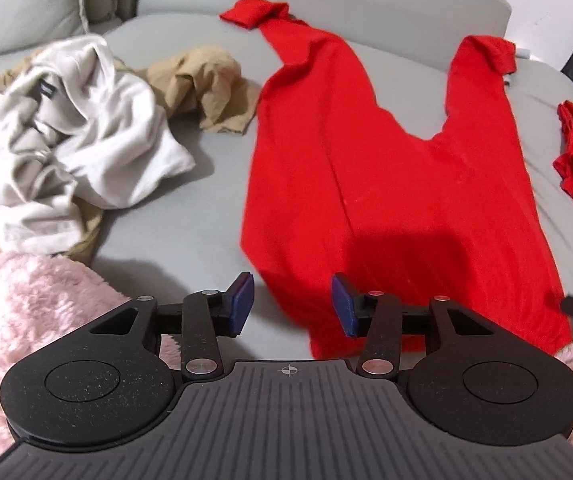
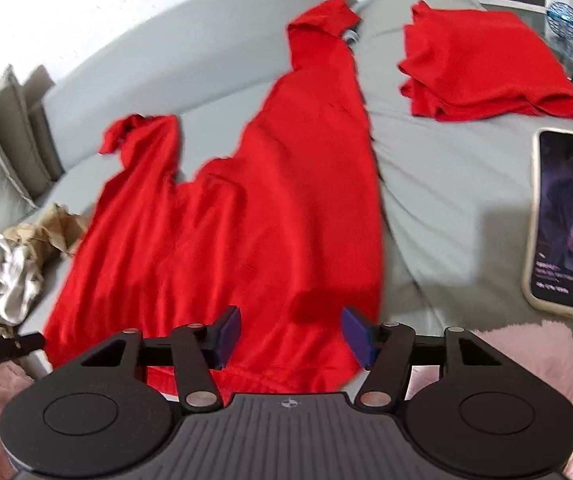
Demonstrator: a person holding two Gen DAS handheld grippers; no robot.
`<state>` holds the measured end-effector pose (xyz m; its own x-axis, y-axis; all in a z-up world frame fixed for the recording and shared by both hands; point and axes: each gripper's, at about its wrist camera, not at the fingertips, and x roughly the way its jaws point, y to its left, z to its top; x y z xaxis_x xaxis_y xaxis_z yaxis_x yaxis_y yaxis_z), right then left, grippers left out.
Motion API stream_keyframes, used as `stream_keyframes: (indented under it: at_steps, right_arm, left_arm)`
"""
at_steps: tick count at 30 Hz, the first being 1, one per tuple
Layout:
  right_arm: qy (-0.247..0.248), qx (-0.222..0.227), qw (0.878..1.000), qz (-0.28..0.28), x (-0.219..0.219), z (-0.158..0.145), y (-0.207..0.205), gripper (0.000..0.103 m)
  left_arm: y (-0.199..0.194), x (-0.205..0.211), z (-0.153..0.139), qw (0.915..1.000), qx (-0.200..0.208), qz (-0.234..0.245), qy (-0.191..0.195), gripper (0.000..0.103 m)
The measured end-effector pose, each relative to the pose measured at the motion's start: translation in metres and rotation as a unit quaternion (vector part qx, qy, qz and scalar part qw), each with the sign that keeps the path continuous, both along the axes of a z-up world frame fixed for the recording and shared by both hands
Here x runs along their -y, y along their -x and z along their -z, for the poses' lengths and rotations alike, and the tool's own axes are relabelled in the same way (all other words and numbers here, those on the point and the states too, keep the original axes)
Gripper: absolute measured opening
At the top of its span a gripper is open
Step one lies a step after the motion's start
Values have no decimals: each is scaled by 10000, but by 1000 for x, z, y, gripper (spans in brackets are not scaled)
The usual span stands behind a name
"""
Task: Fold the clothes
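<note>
A pair of red trousers (image 1: 386, 184) lies spread flat on the grey sofa seat (image 1: 190, 208), legs pointing away, waistband nearest me. It also shows in the right wrist view (image 2: 238, 232). My left gripper (image 1: 292, 304) is open and empty, hovering over the near left corner of the waistband. My right gripper (image 2: 290, 334) is open and empty, over the near right part of the waistband. The tip of the left gripper (image 2: 6, 350) shows at the left edge of the right wrist view.
A crumpled white garment (image 1: 66, 136) and a tan garment (image 1: 206, 84) lie left of the trousers. A folded red garment (image 2: 482, 68) lies at the back right. A phone (image 2: 566, 220) lies right of the trousers. Pink fluffy fabric (image 1: 26, 312) lies along the near edge.
</note>
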<state>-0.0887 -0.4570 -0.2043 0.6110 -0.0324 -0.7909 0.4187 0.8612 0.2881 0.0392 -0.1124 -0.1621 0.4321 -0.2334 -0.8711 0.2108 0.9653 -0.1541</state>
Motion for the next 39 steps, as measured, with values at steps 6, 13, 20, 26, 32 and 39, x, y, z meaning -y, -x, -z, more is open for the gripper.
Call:
stream_keyframes:
  at_steps: [6, 13, 20, 26, 32, 39]
  right_arm:
    - [4, -217, 9992, 343, 7, 6, -1, 51]
    - [248, -829, 9961, 151, -5, 23, -25, 53]
    - [152, -595, 9981, 104, -7, 16, -13, 7]
    - [279, -426, 9987, 72, -11, 4, -3, 5]
    - [571, -492, 9971, -67, -22, -6, 2, 5]
    - [508, -658, 9965, -52, -21, 2, -6, 8]
  left_arm:
    - [-19, 4, 27, 9994, -311, -164, 55, 53]
    - [-14, 23, 29, 9989, 17, 293, -373, 40]
    - [-2, 49, 20, 9896, 281, 928, -1062, 2]
    - [5, 33, 6, 9924, 55, 760, -970, 2]
    - [14, 31, 4, 9906, 58, 806, -1104, 3]
    - [9, 27, 15, 9930, -105, 628, -999, 15]
